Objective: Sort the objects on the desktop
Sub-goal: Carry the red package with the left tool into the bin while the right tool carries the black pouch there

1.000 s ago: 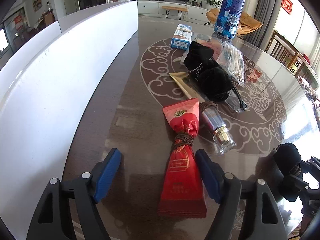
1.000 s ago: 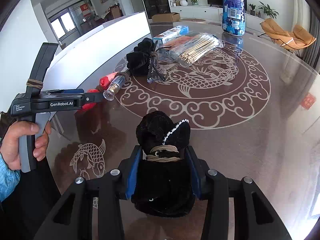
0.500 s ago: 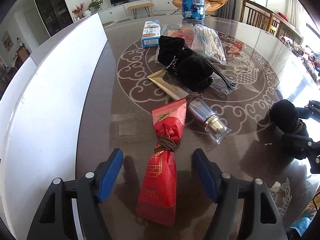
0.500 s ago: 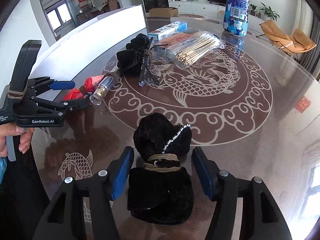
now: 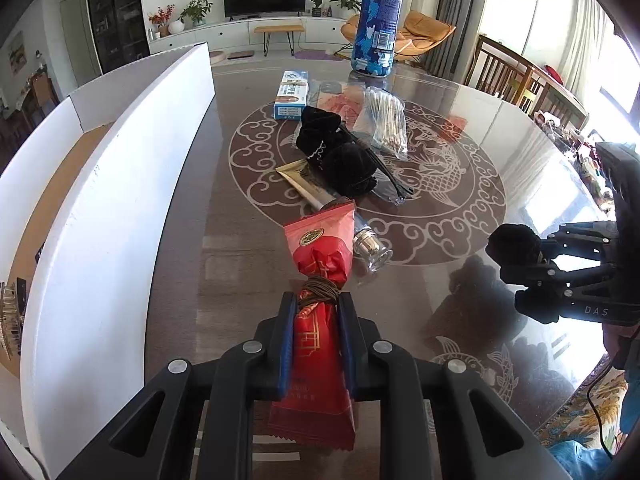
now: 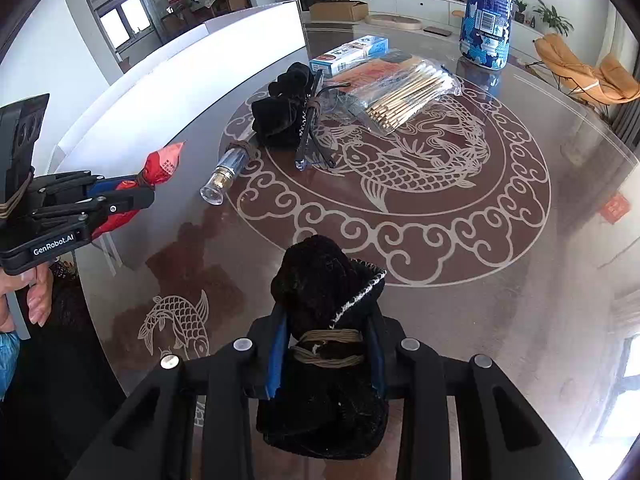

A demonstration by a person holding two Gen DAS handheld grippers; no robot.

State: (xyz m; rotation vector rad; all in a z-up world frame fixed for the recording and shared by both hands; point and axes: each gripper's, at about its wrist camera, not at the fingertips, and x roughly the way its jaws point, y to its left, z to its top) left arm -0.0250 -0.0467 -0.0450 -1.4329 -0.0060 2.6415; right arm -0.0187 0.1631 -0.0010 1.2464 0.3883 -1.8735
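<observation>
Both grippers stood spread around their bundles half a second ago; now each has taken hold. At bottom centre of the left wrist view, the left gripper [image 5: 316, 340] has its jaws pressed onto the red packet [image 5: 320, 320], just below the cord tied round it, and the packet hangs clear of the table [image 5: 460, 128]. At bottom centre of the right wrist view, the right gripper [image 6: 326, 354] has its jaws closing on the black pouch [image 6: 326, 280] at its tied neck.

Judging by this, the pick-up step is done for 2 items. Next comes carrying each to its place, probably the white box [image 5: 120, 184] at the left of the left wrist view, keeping clear of the glass bottle [image 5: 370, 246] and the remaining pile.
</observation>
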